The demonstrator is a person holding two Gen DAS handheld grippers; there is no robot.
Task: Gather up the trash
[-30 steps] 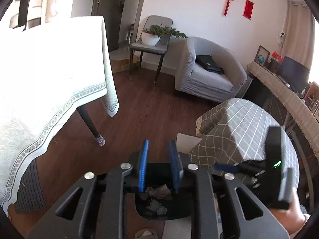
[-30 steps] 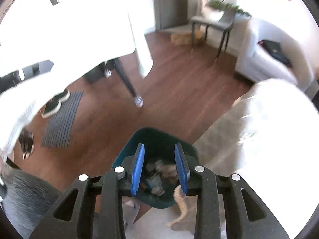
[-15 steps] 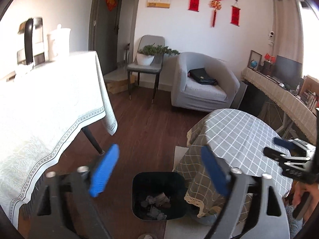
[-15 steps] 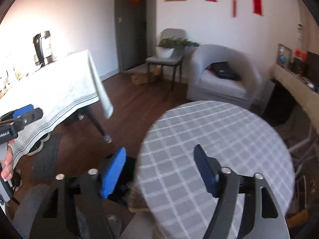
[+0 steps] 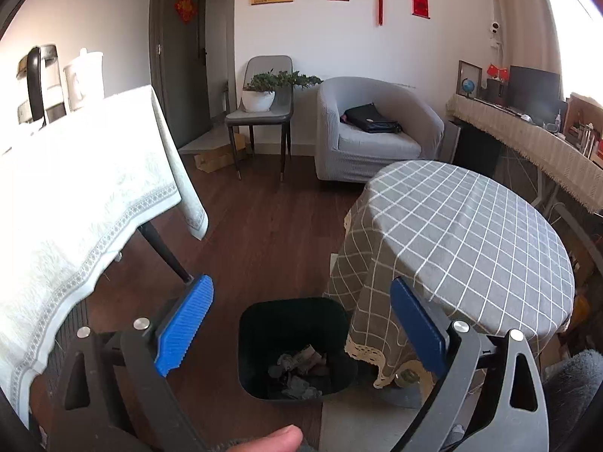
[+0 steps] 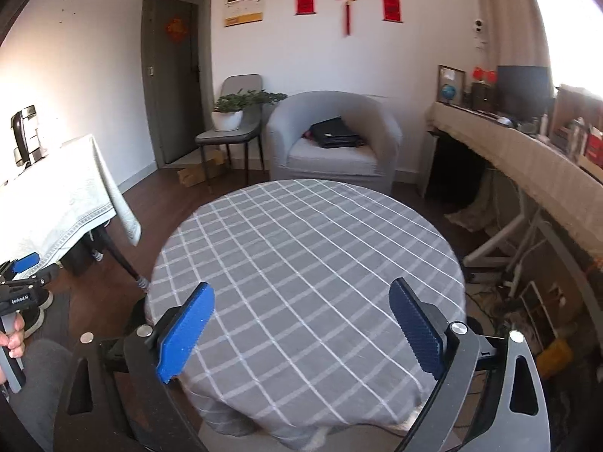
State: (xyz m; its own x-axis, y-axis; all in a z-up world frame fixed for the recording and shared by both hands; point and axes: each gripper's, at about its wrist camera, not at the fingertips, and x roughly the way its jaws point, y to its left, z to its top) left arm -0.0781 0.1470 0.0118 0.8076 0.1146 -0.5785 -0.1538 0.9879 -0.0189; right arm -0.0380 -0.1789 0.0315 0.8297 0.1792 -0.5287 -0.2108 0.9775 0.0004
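A dark waste bin [image 5: 248,339] stands on the wood floor against the round table, with crumpled paper trash [image 5: 297,367] lying in its bottom. My left gripper [image 5: 299,286] hangs above and in front of the bin, open, nothing between its blue pads. My right gripper [image 6: 301,288] is over the near part of the round table's grey checked cloth [image 6: 309,248]; its jaws are opening and nothing sits between them. I see no loose trash on the cloth. A thumb [image 5: 280,439] shows at the bottom edge of the left wrist view.
A white-clothed table [image 5: 75,196] with a kettle stands to the left, its dark leg [image 5: 166,252] near the bin. Behind are a chair bearing a potted plant [image 5: 260,98], a grey armchair [image 5: 377,139] with a black bag, and a long cloth-covered sideboard [image 6: 527,158] at right.
Both grippers have gone from nearly shut over the bin to wide open. The right one swung up and right, from the bin to over the round table. The left one drew back from the bin.
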